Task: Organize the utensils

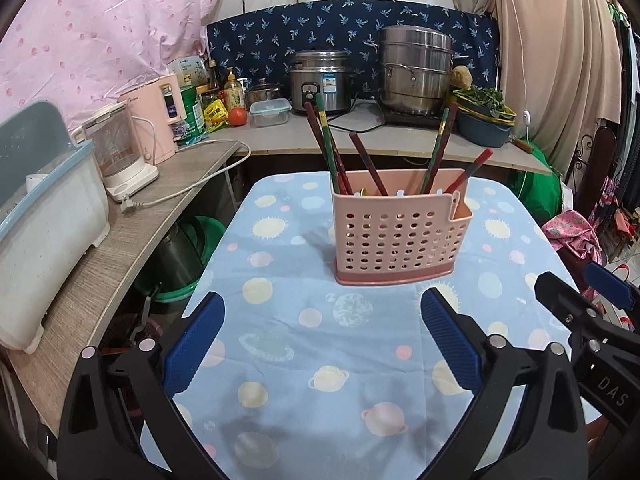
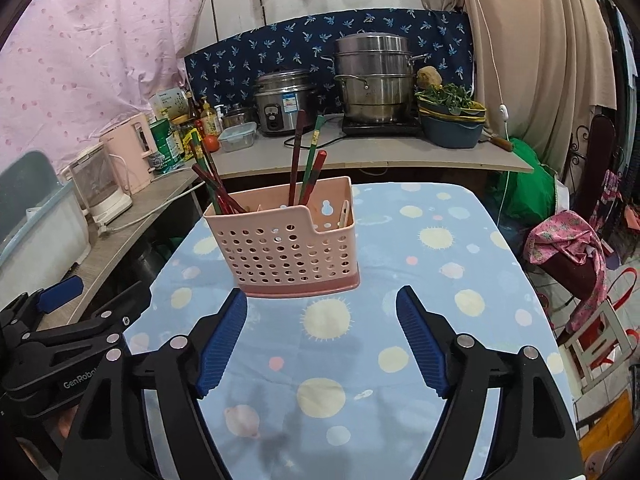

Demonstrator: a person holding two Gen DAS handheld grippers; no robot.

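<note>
A pink perforated utensil holder (image 1: 394, 236) stands upright on a small table with a blue planet-print cloth (image 1: 320, 360). Several red and green chopsticks (image 1: 366, 164) stick out of it, leaning left and right. It also shows in the right wrist view (image 2: 286, 244), with chopsticks (image 2: 308, 160) inside. My left gripper (image 1: 322, 340) is open and empty, a short way in front of the holder. My right gripper (image 2: 322, 340) is open and empty, just in front of the holder. Each gripper shows at the other view's edge.
A wooden counter (image 1: 120, 240) runs along the left with a white dish rack (image 1: 44, 248), a kettle (image 1: 120, 156) and a loose plug. The back counter holds a rice cooker (image 1: 320, 80), a steel steamer pot (image 1: 416, 68) and a basin of greens (image 1: 484, 116). Clothes and bags (image 2: 568, 248) crowd the right.
</note>
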